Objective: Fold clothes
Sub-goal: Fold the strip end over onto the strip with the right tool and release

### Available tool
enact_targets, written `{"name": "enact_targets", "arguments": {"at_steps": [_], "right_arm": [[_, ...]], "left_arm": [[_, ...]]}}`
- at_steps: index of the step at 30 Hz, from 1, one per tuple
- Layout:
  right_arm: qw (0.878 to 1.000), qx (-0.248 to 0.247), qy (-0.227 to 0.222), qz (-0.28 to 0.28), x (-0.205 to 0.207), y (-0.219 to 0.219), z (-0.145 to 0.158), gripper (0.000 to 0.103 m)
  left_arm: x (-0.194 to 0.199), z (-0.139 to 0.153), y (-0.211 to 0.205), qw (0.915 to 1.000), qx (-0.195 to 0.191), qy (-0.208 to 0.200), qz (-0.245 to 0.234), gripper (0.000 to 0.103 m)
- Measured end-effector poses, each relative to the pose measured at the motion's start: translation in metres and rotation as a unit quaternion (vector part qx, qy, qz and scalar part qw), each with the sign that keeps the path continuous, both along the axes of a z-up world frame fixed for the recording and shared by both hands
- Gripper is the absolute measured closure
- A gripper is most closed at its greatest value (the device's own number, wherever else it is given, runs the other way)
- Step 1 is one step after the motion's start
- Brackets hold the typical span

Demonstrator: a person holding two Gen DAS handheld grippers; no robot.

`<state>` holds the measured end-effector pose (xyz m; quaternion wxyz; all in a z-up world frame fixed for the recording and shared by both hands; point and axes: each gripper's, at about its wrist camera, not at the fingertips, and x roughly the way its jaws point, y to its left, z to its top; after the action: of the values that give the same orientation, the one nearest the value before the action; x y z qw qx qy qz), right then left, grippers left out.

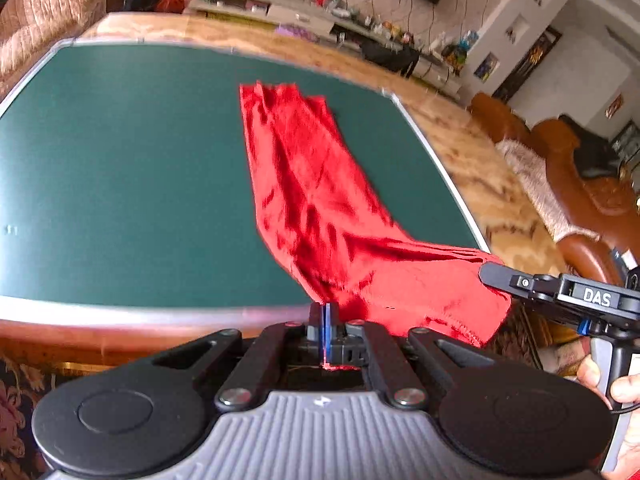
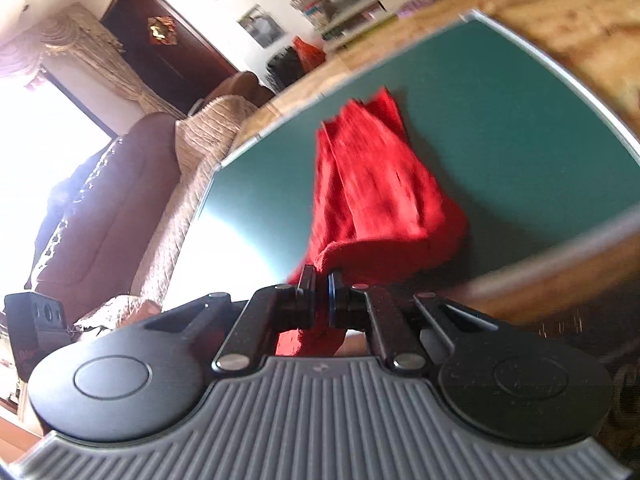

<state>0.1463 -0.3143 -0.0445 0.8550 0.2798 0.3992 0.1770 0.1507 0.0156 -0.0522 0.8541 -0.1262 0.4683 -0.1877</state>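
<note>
A long red garment [image 1: 312, 184] stretches from the far middle of the green table top [image 1: 120, 168] toward the near right corner, its near end lifted off the table. My left gripper [image 1: 325, 314] is shut on the near hem, with a sliver of red cloth showing between its pads. In the right wrist view the same red garment [image 2: 376, 184] hangs from my right gripper [image 2: 322, 284], which is shut on a thick fold of it, cloth trailing below the fingers. The right gripper [image 1: 490, 274] also shows in the left wrist view, pinching the garment's right corner.
The table has a pale metal rim [image 1: 160, 314] and stands on a wooden floor [image 1: 472, 168]. Brown sofas [image 1: 580, 184] lie to the right, a beige covered sofa [image 2: 200, 160] to the left, and cluttered shelves [image 1: 320, 12] along the far wall. A hand [image 1: 624, 388] holds the right gripper's handle.
</note>
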Motion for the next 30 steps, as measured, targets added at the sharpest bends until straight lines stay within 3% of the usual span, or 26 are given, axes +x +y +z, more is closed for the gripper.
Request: {"name": "enact_targets", "arguments": {"at_steps": [7, 13, 18, 22, 26, 28, 30], "right_arm": [[0.999, -0.03, -0.007, 0.02, 0.12, 0.006, 0.024, 0.095], [0.999, -0.034, 0.032, 0.015, 0.228, 0.015, 0.01, 0.095], [0.996, -0.037, 0.077, 0.0, 0.307, 0.027, -0.028, 0.095], [0.992, -0.027, 0.117, -0.023, 0.349, 0.029, -0.071, 0.095], [0.986, 0.041, 0.153, -0.06, 0.372, 0.013, -0.113, 0.09], [0.983, 0.075, 0.153, -0.072, 0.376, 0.005, -0.127, 0.082], [0.981, 0.102, 0.143, -0.077, 0.375, -0.003, -0.135, 0.076]], "left_arm": [[0.081, 0.015, 0.008, 0.9994, -0.001, -0.022, 0.027, 0.102], [0.182, -0.002, 0.01, 0.9983, 0.01, -0.004, 0.058, 0.102], [0.261, -0.035, 0.005, 0.9959, 0.043, 0.015, 0.079, 0.102], [0.299, -0.06, -0.001, 0.9939, 0.061, 0.029, 0.087, 0.102], [0.326, -0.078, -0.003, 0.9931, 0.062, 0.036, 0.093, 0.101], [0.332, -0.082, -0.002, 0.9918, 0.063, 0.034, 0.106, 0.095], [0.336, -0.082, 0.002, 0.9906, 0.057, 0.028, 0.121, 0.082]]}}
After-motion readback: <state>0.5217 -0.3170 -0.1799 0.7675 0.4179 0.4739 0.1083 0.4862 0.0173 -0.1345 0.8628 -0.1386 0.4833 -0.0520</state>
